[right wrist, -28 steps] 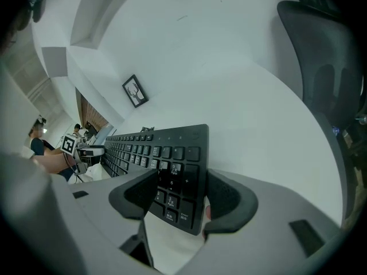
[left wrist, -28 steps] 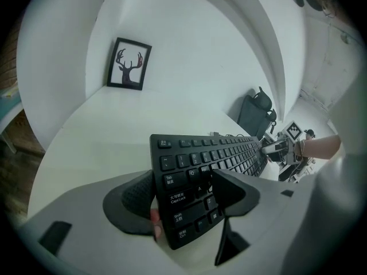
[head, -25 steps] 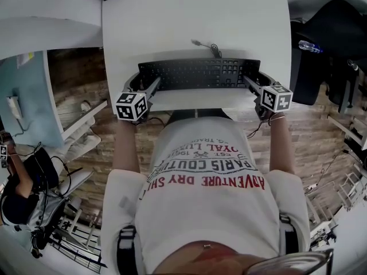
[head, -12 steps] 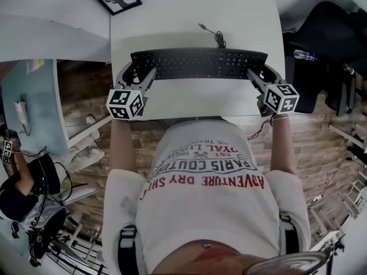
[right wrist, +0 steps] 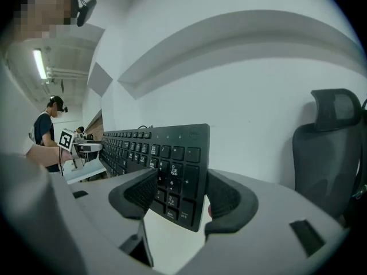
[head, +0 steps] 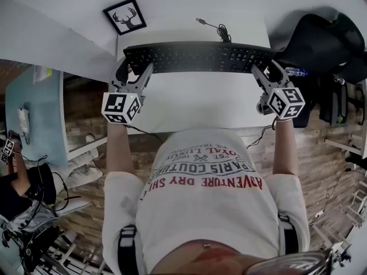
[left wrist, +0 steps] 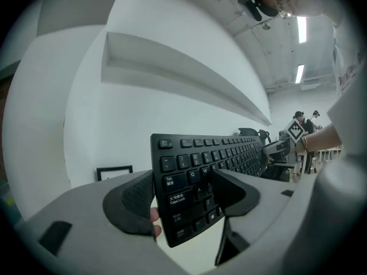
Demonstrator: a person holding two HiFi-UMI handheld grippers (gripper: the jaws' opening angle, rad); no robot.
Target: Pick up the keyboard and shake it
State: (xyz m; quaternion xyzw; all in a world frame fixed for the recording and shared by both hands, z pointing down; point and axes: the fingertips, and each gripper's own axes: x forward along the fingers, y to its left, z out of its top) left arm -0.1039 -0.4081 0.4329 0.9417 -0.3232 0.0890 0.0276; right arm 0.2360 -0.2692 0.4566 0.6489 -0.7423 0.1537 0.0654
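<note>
Keyboard (head: 198,57) ends clamped by left gripper (head: 133,72) and right gripper (head: 268,70)

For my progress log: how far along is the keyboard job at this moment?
Done: the left gripper and right gripper are each shut on one end of the keyboard, which is lifted off the desk. In hand: holding it up, tilted. Left: the shake itself.

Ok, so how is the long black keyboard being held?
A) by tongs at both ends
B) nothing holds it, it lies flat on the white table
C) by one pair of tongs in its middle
A: the left tongs grip the Caps Lock end of the long black keyboard, and the right tongs grip the number-pad end.
</note>
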